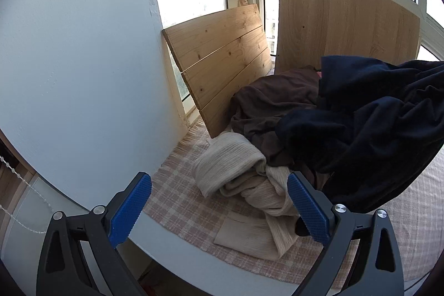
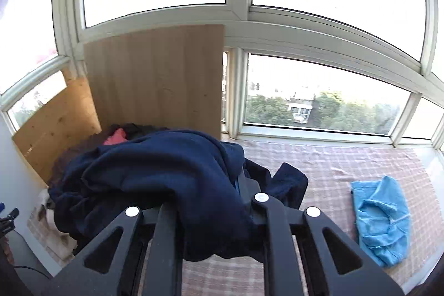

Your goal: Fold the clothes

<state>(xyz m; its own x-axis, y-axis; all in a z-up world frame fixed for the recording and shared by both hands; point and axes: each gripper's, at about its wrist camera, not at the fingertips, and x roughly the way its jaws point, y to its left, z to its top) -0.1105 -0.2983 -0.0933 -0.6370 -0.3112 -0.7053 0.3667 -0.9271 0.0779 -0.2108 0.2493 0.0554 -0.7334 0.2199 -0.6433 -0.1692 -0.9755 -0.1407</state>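
A dark navy garment (image 2: 155, 174) is draped over my right gripper (image 2: 211, 201), whose arms stand close together, shut on the cloth; its fingertips are hidden under the fabric. The same navy garment (image 1: 369, 129) hangs lifted at the right of the left wrist view. My left gripper (image 1: 219, 199) is open and empty, above a crumpled beige ribbed garment (image 1: 241, 179). A brown garment (image 1: 266, 104) lies in the pile behind it. A folded light-blue garment (image 2: 380, 215) lies on the checked cloth at the right.
A pink-and-white checked cloth (image 2: 327, 165) covers the table. Two wooden boards (image 1: 222, 57) (image 2: 155, 79) lean against the window frames behind the pile. A white wall (image 1: 77, 52) stands at the left. Something pink (image 2: 116, 136) shows in the pile.
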